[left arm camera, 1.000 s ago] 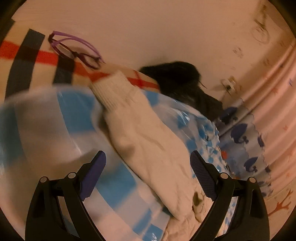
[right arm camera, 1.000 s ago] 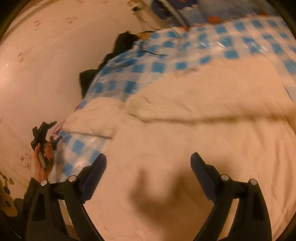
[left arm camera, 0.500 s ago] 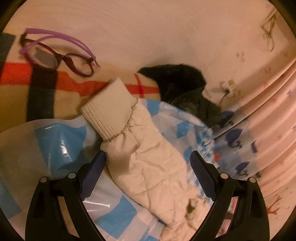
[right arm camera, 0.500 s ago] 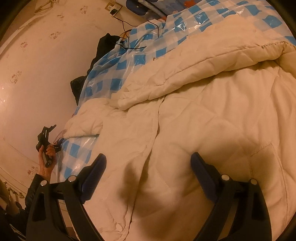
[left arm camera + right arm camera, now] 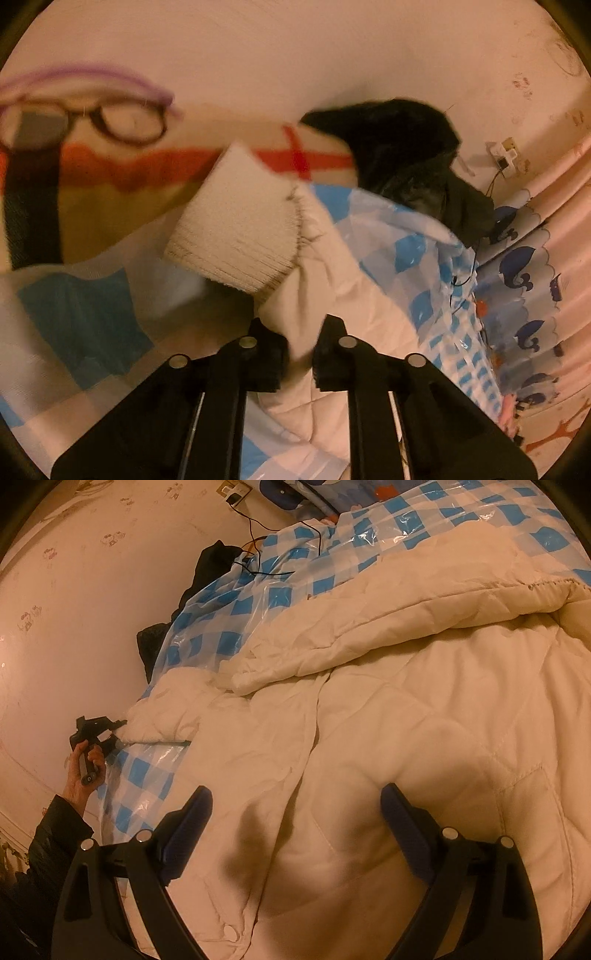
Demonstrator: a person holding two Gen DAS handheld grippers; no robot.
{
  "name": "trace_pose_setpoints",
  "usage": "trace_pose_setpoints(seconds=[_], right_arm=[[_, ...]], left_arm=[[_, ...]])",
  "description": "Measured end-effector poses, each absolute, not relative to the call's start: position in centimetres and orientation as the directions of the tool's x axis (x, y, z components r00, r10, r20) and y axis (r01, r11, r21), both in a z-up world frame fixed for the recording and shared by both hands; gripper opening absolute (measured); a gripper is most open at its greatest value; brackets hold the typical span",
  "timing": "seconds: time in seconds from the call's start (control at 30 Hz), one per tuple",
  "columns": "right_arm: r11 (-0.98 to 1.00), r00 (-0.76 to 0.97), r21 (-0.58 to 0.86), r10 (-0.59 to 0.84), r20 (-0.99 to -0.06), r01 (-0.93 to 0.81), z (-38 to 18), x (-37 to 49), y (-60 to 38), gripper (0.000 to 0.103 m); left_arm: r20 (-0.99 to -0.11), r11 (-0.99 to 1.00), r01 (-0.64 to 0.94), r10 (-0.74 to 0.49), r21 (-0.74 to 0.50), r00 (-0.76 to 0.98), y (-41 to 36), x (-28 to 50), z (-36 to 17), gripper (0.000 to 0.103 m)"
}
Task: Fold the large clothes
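A large cream quilted jacket lies spread on a blue-checked plastic sheet. Its sleeve ends in a ribbed cuff that points away from me. The jaws of my left gripper are closing, and they pinch the sleeve fabric just behind the cuff. In the right wrist view that same left gripper shows at the sleeve's end, held by a hand. My right gripper hovers open over the jacket's body, nothing between its fingers.
Purple-armed glasses rest on a plaid blanket beyond the cuff. A black garment lies heaped against the wall. A black cable runs from a wall socket across the sheet. A whale-patterned cloth hangs at the right.
My left gripper moved forward along the sleeve and its jaws went from wide apart to pinching the fabric behind the cuff. The right gripper sank nearer the jacket, still open.
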State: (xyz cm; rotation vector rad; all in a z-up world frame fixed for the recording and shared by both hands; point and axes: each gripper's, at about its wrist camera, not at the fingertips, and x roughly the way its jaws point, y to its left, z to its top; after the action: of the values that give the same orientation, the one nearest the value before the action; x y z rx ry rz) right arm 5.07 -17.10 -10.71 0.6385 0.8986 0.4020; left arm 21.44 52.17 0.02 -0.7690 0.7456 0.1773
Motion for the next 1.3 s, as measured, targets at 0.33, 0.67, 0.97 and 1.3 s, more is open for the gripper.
trace_pose_setpoints(seconds=[0.33, 0.67, 0.97, 1.3], right_arm=[[0.724, 0.705, 0.688, 0.515, -0.488, -0.053, -6.8, 3.8, -20.1, 0.089], [0.493, 0.818, 0.865, 0.456, -0.35, 0.095, -6.7, 2.2, -28.7, 0.089], [0.179, 0.886, 0.972, 0.412, -0.212, 0.149, -9.4, 0.3, -34.7, 0.089], [-0.028, 0.939, 0.992, 0.328, -0.105, 0.121, -10.8, -1.9, -39.3, 0.09]], left_arm=[[-0.474, 0.785, -0.185, -0.153, -0.591, 0.867, 45.4, 19.5, 10.0, 0.007], [-0.353, 0.845, 0.179, -0.391, -0.505, 0.85, 26.0, 18.5, 18.5, 0.007], [-0.427, 0.781, 0.447, -0.617, -0.436, 0.661, 3.3, 16.9, 13.6, 0.007], [-0.7, 0.808, 0.474, -0.562, -0.351, 0.441, -13.4, 16.8, -4.3, 0.007]])
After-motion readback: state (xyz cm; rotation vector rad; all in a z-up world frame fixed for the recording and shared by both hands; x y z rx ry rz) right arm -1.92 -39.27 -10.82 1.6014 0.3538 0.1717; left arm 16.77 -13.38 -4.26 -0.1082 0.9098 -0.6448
